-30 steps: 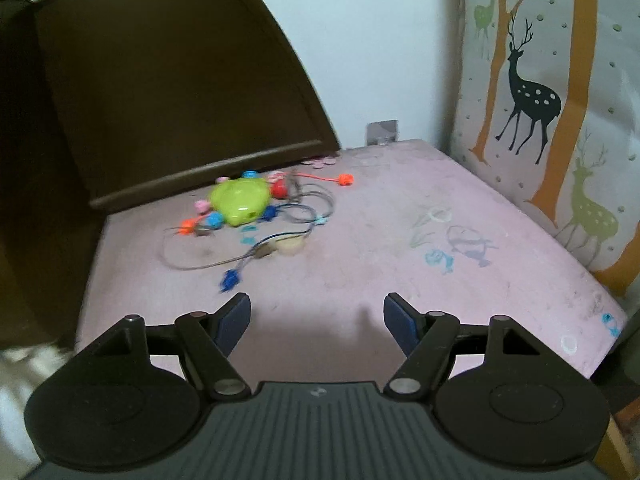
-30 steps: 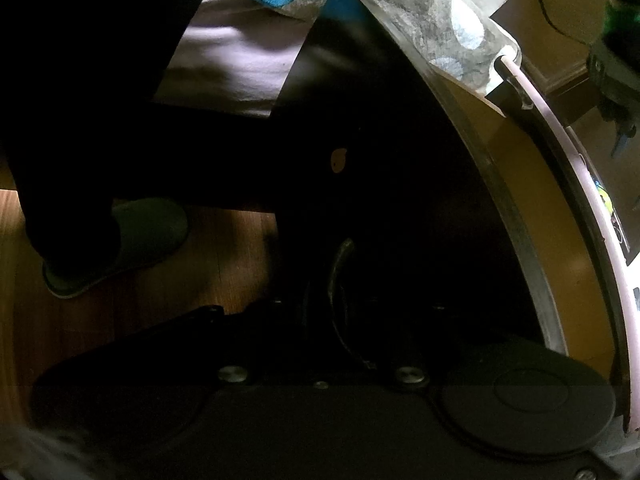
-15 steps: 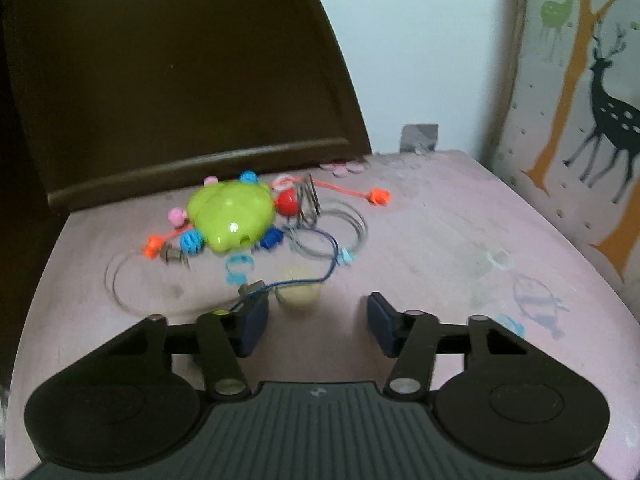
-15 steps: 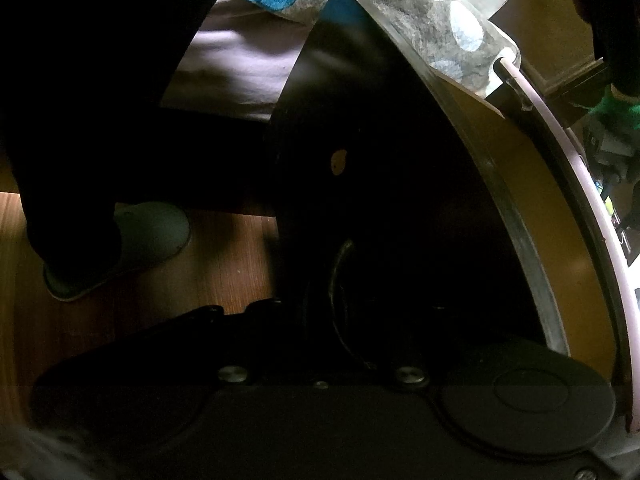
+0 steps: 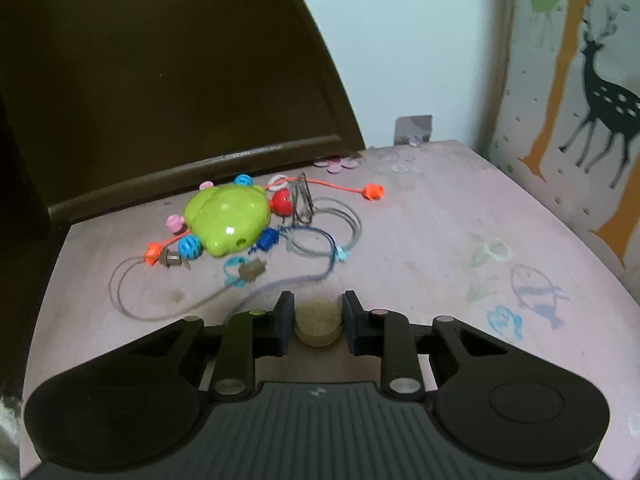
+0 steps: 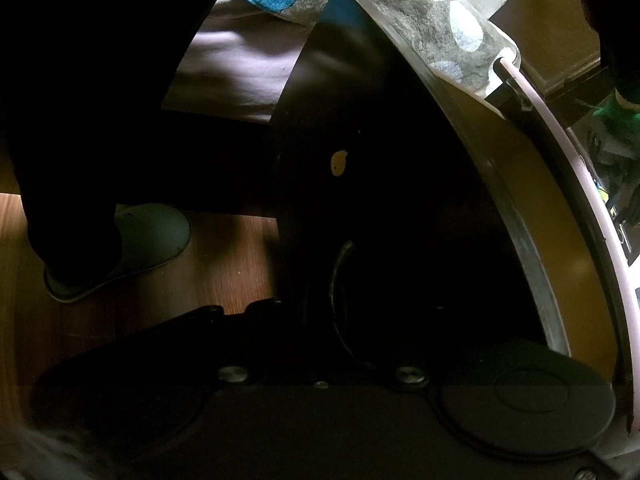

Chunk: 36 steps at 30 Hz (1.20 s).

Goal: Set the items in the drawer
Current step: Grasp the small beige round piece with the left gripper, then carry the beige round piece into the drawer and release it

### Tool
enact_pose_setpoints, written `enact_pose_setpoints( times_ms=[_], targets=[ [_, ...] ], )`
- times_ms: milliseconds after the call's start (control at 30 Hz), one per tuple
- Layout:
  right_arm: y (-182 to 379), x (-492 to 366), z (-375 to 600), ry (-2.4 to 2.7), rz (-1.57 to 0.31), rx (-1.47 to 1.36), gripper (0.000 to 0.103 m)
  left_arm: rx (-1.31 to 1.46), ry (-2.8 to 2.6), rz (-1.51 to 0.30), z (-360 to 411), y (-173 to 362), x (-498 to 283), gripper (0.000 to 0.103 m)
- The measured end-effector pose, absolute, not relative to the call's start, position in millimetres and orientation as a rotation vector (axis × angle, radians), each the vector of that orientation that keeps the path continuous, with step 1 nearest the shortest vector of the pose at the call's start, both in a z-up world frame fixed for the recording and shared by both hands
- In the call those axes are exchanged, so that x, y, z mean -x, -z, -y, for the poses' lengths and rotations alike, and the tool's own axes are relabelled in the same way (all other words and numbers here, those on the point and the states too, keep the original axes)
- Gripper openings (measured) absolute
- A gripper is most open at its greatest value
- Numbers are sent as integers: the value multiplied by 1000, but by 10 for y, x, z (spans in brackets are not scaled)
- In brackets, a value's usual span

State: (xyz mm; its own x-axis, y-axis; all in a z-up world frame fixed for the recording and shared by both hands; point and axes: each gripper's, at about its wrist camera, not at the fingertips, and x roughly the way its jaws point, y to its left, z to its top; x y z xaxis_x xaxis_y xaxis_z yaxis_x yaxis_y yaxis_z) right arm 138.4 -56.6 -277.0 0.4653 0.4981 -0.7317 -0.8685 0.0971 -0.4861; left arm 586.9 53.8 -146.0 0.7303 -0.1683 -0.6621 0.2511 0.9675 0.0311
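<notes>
In the left wrist view my left gripper (image 5: 317, 320) stands low over the pink tabletop (image 5: 420, 248) with its jaws closed around a small round beige disc (image 5: 318, 322), pads touching its sides. Beyond it lies a green toy (image 5: 228, 218) with coloured beads and tangled cords (image 5: 320, 236). In the right wrist view my right gripper (image 6: 340, 312) is dark and its fingers are lost against a dark drawer front with a curved handle (image 6: 340, 276); I cannot tell its opening.
A dark brown headboard (image 5: 160, 80) rises behind the toys. A deer-patterned panel (image 5: 580, 100) stands at the right. In the right wrist view, a slippered foot (image 6: 132, 248) is on the wood floor, and a grey cloth (image 6: 400, 12) lies above.
My left gripper moved forward over the tabletop and narrowed from wide open onto the beige disc. The right wrist view has barely changed.
</notes>
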Motion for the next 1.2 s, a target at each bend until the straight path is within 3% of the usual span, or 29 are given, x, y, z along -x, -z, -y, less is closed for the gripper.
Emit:
enact_pose_setpoints(
  times_ms=[700, 933, 1200],
  targets=[
    [2776, -1392, 552, -1057, -436, 1047, 15, -44, 465, -743, -351, 1109, -4259, 24],
    [2774, -1398, 546, -1056, -440, 1046, 15, -114, 542, -892, -177, 1621, -3642, 25],
    [2773, -1400, 538, -1054, -442, 1047, 15, -131, 434, -1007, -190, 2091, -3601, 25]
  ],
)
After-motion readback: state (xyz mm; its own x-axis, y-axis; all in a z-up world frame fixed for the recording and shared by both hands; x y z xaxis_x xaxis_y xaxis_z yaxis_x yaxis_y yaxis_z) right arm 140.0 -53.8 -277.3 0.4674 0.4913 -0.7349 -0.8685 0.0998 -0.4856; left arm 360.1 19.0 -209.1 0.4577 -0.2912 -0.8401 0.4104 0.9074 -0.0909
